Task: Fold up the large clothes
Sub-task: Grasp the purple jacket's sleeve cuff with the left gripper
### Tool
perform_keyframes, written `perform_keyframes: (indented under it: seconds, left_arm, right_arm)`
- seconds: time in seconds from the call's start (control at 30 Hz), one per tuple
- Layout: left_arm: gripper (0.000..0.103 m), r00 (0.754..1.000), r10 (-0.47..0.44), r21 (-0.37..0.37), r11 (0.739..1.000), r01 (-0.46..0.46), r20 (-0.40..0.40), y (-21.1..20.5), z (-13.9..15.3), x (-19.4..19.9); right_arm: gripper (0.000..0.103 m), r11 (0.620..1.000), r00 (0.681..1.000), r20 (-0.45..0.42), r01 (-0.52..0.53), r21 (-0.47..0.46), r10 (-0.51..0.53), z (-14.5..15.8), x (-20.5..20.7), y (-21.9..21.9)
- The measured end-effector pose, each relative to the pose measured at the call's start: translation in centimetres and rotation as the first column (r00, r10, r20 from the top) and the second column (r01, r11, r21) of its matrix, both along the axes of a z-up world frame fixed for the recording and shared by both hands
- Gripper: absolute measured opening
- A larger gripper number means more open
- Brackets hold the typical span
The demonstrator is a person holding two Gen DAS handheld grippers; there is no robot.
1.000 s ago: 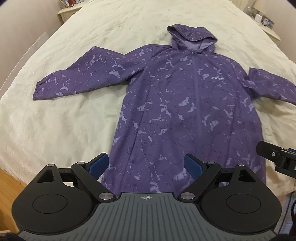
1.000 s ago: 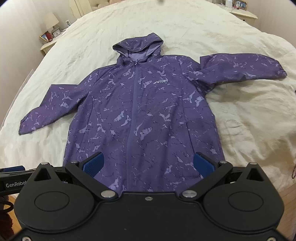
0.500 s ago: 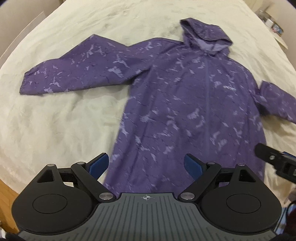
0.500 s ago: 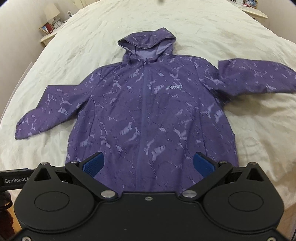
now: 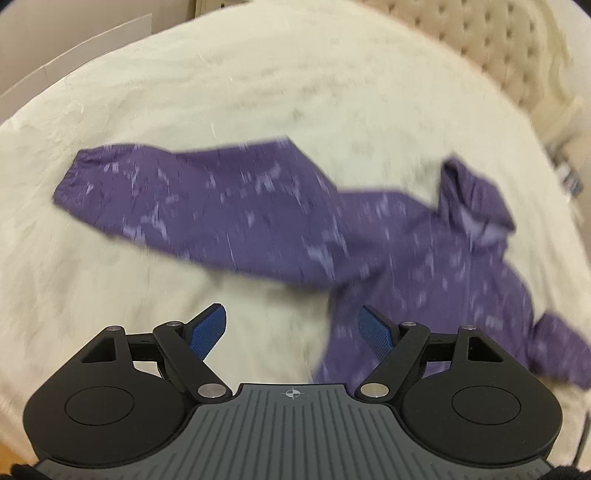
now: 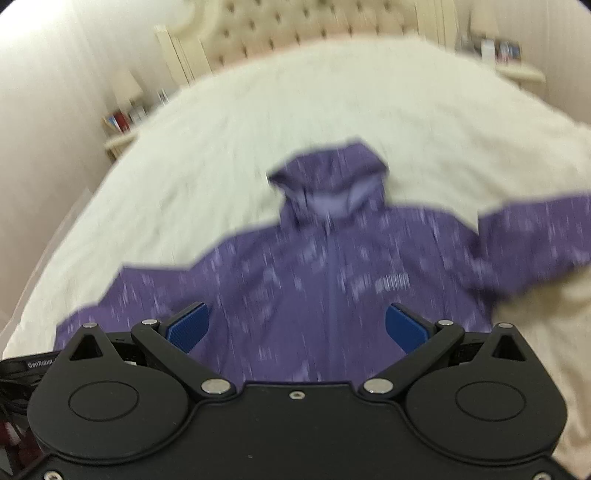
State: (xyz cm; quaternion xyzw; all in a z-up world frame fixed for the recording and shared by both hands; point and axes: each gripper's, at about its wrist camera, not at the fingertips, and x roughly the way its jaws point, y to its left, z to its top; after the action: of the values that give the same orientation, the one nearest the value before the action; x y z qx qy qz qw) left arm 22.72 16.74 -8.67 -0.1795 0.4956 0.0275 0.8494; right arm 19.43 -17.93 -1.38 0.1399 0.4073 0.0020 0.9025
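1. A purple hooded jacket (image 6: 332,280) lies spread face up on a cream bedspread (image 6: 258,122), hood (image 6: 332,184) toward the tufted headboard (image 6: 295,29). Both sleeves are stretched out to the sides, and nothing is folded yet.

2. Your left gripper (image 5: 293,328) hangs over the bedspread just below the outstretched sleeve (image 5: 207,206). Its jaws are still fairly wide but are closing, and nothing is between them. If they close before they reach the fabric, you will probably pinch bedspread or air instead of the sleeve.

3. Your right gripper (image 6: 297,325) hovers over the jacket's chest beside the zipper, jaws spread wide and holding nothing.

4. Both views are smeared with motion blur, so edges and seams are hard to place. Judging a grasp point now risks catching only the top layer, which would leave the back panel behind and bunch the fold.

5. The fabric looks thin and slippery. A shallow bite near the cuff (image 5: 70,177) could slide out during a lift.

6. The bedspread is soft and wrinkled. Dragging the sleeve rather than lifting it would likely pull the body askew.
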Motion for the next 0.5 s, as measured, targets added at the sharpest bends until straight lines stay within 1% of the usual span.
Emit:
perform_keyframes:
  seconds: [0.07,0.1,0.17,0.23,0.3,0.37,0.5]
  left_arm:
    - [0.078,0.999,0.007,-0.039,0.999,-0.006,0.034,2.1,-1.0,0.8]
    - [0.079,0.999,0.016,-0.051,0.999,-0.015,0.038,3.1,-1.6,1.2]
    - [0.079,0.999,0.042,-0.035,0.999,-0.041,0.032,4.8,-2.7,2.1]
    - [0.079,0.998,0.055,0.015,0.998,-0.056,0.034,6.5,-3.8,2.7]
    - [0.079,0.997,0.066,0.077,0.995,-0.068,0.03,7.9,-4.7,3.4]
    - [0.079,0.997,0.076,0.123,0.989,-0.08,0.03,9.3,-5.6,3.9]
    - [0.081,0.991,0.13,0.178,0.975,-0.133,0.028,12.2,-7.2,4.5]
  right_arm:
    - [0.102,1.0,0.998,0.068,-0.011,-0.017,0.012,0.7,0.5,0.4]
    - [0.102,1.0,0.995,0.102,-0.019,-0.024,0.021,1.0,0.7,0.6]
    - [0.102,0.998,0.985,0.165,-0.034,-0.043,0.04,1.4,1.1,1.2]
    - [0.102,0.998,0.978,0.204,-0.038,-0.058,0.049,1.6,1.5,1.6]
    - [0.102,0.998,0.975,0.216,-0.048,-0.046,0.057,1.2,2.1,1.8]
    - [0.102,0.998,0.974,0.218,-0.058,-0.024,0.062,0.8,2.7,2.0]
    - [0.102,0.999,0.983,0.181,-0.036,-0.02,0.039,0.0,4.0,2.6]
